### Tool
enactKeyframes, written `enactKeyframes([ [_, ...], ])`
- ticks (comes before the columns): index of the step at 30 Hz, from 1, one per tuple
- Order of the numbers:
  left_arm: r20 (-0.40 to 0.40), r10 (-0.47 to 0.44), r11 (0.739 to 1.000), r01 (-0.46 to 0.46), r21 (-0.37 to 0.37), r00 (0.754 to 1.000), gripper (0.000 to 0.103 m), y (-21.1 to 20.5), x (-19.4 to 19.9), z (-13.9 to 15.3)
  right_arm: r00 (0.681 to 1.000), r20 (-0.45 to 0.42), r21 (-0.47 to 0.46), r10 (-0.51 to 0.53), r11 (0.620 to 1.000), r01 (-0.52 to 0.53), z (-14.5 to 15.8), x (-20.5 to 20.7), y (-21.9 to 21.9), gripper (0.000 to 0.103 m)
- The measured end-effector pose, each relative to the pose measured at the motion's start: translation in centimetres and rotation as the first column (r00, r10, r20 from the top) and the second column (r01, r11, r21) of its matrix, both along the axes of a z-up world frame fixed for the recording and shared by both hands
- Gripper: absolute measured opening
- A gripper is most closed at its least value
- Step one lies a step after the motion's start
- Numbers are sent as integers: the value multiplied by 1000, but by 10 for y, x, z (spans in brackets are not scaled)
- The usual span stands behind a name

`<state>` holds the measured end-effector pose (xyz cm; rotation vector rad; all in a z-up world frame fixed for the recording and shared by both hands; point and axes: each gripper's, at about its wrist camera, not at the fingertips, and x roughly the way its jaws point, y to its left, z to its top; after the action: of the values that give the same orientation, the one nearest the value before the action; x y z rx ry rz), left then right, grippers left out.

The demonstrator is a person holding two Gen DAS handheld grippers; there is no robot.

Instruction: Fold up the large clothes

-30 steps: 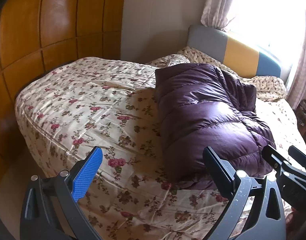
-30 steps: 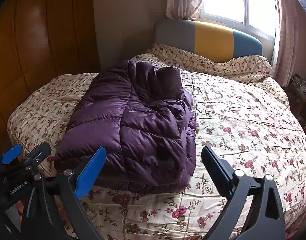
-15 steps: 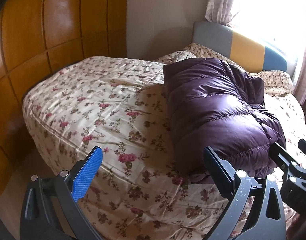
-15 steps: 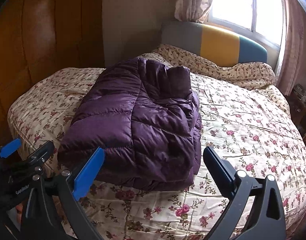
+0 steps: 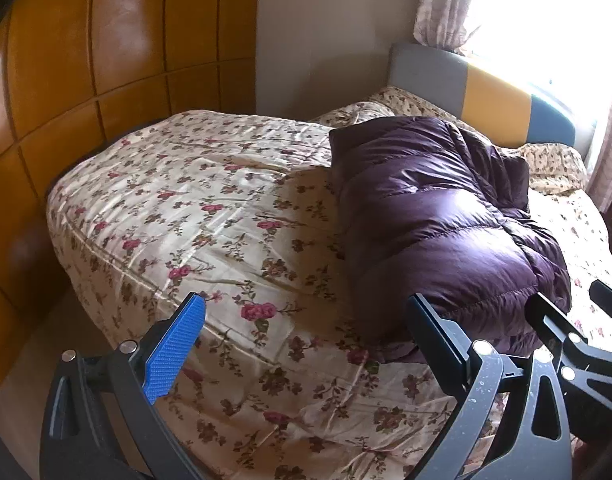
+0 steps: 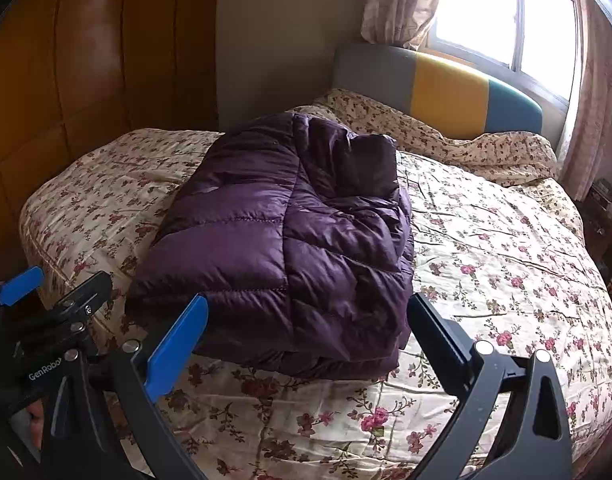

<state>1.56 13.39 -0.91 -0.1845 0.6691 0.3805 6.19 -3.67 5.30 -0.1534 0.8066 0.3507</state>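
A purple puffer jacket [image 5: 437, 220] lies folded in a thick bundle on the floral bedspread [image 5: 210, 216]; it also shows in the right wrist view [image 6: 282, 248]. My left gripper [image 5: 306, 336] is open and empty, held above the bed's near edge, left of the jacket. My right gripper [image 6: 306, 336] is open and empty, just in front of the jacket's near edge, not touching it. The right gripper also shows at the right of the left wrist view [image 5: 565, 320], and the left gripper at the left of the right wrist view [image 6: 54, 292].
A wooden panelled wardrobe [image 5: 86, 60] stands left of the bed. A grey, yellow and blue headboard [image 6: 445, 92] and a bright window with curtains [image 6: 505, 12] are at the back. A dark bedside stand [image 6: 605, 208] is at the right.
Both grippers have drawn back and risen a little from the jacket, staying open. The jacket has not moved.
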Motion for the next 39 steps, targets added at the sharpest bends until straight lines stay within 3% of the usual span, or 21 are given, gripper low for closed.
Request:
enactKeyframes([
  [29, 24, -4, 1000, 5, -3, 1000, 100, -6, -5, 7, 999, -17, 1, -34, 999, 34, -2, 3, -9, 101],
  [32, 35, 1, 1000, -1, -5, 999, 95, -4, -7, 8, 999, -19, 4, -37, 999, 37, -2, 4, -10, 101],
  [39, 4, 14, 1000, -14, -26, 1000, 97, -1, -5, 4, 999, -21, 10, -44, 999, 44, -2, 4, -12, 101],
])
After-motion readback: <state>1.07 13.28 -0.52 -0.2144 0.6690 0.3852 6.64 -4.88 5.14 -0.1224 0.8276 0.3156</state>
